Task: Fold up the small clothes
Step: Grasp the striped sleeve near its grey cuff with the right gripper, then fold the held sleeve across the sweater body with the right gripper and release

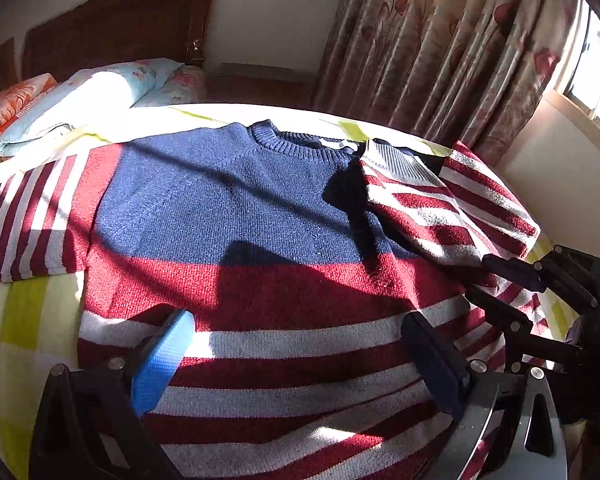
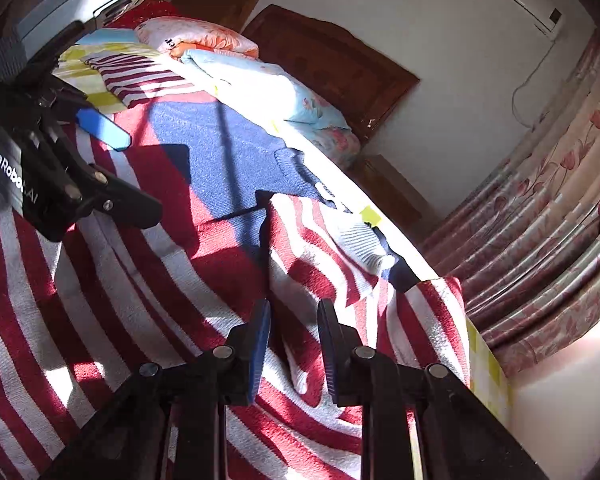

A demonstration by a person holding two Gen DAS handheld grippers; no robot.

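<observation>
While a striped sweater [image 1: 260, 216] lies on the bed [image 1: 28, 320], the left gripper [image 1: 300, 356] hovers wide open and the right gripper [image 2: 294, 344], narrowly parted, holds nothing.

1. Left wrist view is sitting low over the hem end of the sweater [image 1: 236, 216], looking up its length toward the collar and the headboard [image 1: 116, 28] beyond; curtains [image 1: 440, 48] are lying to the right of the sweater.
2. Right wrist view is hovering close above the sweater's [image 2: 204, 148] right side, over the folded-in striped sleeve [image 2: 324, 256], facing diagonally across the sweater toward the headboard [image 2: 332, 64].
3. Both views are sharing the sweater's navy chest, the folded sleeve [image 1: 432, 208], the pillows [image 1: 84, 100] beyond the collar, and the curtains [image 2: 548, 208].
4. Each is catching the other: right gripper [image 1: 496, 280] at the sweater's right edge; left gripper [image 2: 120, 176] over the stripes.
</observation>
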